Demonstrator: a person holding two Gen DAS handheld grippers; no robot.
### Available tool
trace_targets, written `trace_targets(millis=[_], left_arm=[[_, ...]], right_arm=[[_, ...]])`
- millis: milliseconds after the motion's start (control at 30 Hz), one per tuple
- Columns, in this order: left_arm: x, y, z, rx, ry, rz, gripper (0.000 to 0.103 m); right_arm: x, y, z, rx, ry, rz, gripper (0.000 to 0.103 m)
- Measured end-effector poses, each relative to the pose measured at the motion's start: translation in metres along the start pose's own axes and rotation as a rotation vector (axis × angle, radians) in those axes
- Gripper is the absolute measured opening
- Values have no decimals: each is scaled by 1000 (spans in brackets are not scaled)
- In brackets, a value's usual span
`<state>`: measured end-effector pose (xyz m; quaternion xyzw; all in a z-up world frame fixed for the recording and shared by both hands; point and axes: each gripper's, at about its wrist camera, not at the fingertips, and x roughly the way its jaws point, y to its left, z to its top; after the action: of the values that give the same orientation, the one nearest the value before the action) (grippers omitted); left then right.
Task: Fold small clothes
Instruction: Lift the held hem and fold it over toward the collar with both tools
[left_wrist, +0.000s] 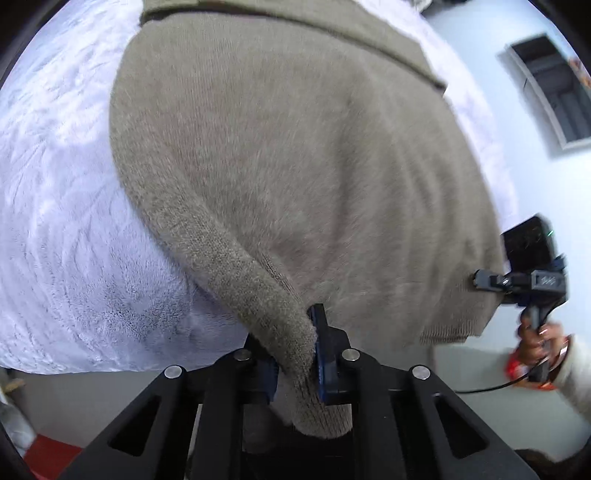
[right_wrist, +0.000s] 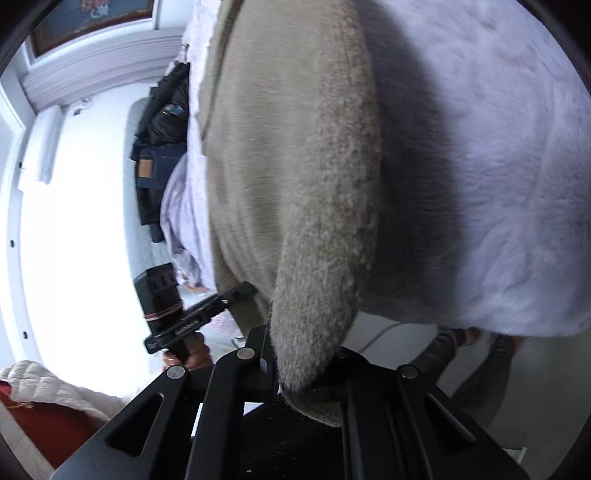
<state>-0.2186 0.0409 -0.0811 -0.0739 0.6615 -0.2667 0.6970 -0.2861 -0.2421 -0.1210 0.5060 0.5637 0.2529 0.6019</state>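
A taupe knit sweater (left_wrist: 295, 147) lies spread on a white fluffy blanket (left_wrist: 55, 221). My left gripper (left_wrist: 295, 350) is shut on a thick rolled edge of the sweater at its near corner, and the cloth fills the gap between the blue pads (left_wrist: 321, 343). At the sweater's right edge, my right gripper (left_wrist: 482, 277) is held by a hand (left_wrist: 543, 339). In the right wrist view the right gripper (right_wrist: 304, 365) is shut on a folded edge of the sweater (right_wrist: 280, 147), which hides its fingertips. The left gripper (right_wrist: 242, 291) grips the cloth further left.
The blanket (right_wrist: 498, 184) drops off at the bed's near edge. A pile of dark clothes (right_wrist: 159, 155) lies at the far side. The person's feet (right_wrist: 469, 336) stand on the pale floor below. A black cable (left_wrist: 491, 387) trails from the right gripper. A red object (left_wrist: 48, 454) sits low left.
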Motion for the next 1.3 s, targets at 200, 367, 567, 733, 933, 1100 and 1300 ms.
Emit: trace_targets(millis=[200,367,567,733,933,1100,1300], left_arm=[[-38,4,20,-60,-105,-119,16],[-77,7,49,-44,-202,-138,16],[-119,33,123,-47,-323,-102,16],[-133,50,189,-67,-393,-33,16],[-104,80,286,-125,-425,63,16],[-48,112,336,-219,-332,140,17],[-37,110,337,-213,-279,171,20]], right_arm=[[-10,36,6,-10,-97,135,11],[-15,70,26,-35,-195,253,11],[-22,124,86,-138,-241,311,11],[-25,159,162,-191,-252,276,11],[-29,171,271,-181,-265,230,11],[-17,126,353,-82,-251,92,11],[-5,74,386,17,-237,4,13]])
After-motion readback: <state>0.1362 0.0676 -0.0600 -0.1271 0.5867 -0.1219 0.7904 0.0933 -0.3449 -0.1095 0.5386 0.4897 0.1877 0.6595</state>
